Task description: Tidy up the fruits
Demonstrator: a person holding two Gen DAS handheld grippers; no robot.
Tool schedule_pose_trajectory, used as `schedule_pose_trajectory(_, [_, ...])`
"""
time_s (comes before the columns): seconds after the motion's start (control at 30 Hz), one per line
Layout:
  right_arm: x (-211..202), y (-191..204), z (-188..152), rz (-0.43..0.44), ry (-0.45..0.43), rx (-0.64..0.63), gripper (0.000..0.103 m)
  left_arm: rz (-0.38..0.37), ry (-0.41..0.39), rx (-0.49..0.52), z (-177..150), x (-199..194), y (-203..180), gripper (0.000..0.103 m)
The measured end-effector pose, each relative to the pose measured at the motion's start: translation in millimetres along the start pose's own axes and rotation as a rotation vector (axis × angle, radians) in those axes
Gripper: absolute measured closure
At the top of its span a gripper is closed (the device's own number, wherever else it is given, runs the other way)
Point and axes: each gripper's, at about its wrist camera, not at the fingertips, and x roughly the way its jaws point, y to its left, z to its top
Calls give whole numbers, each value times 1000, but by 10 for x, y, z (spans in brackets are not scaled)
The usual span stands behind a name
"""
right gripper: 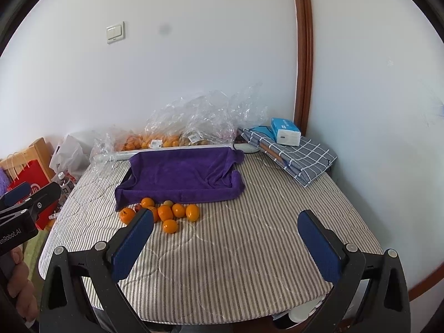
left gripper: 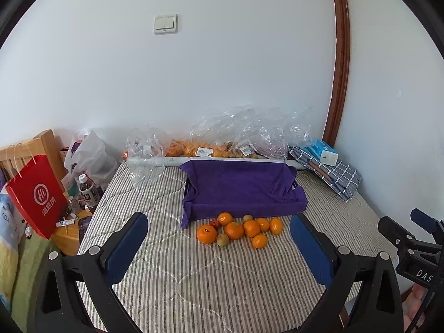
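Note:
Several oranges (left gripper: pixel 234 230) lie in a loose cluster on the striped cloth, with two small greenish-brown fruits (left gripper: pixel 222 239) and a small red fruit (left gripper: pixel 214 223) among them. Just behind them stands a tray lined with a purple towel (left gripper: pixel 244 191), holding nothing. My left gripper (left gripper: pixel 219 236) is open and empty, raised in front of the cluster. My right gripper (right gripper: pixel 226 236) is open and empty, to the right of the fruit cluster (right gripper: pixel 166 213). The purple-lined tray (right gripper: pixel 180 174) also shows in the right wrist view.
Clear plastic bags with more oranges (left gripper: pixel 194 147) lie along the wall behind a white tube (left gripper: pixel 155 162). A folded checked cloth with a tissue pack (right gripper: pixel 285 131) sits at the back right. A red paper bag (left gripper: pixel 36 194) and bottles stand off the left edge.

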Motion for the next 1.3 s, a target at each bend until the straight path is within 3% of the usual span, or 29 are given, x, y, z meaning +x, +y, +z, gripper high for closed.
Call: schedule_pose_trajectory(1.3, [21,78,25,-4,-11,-5,1,1,-3,-28,24,-17,117,0])
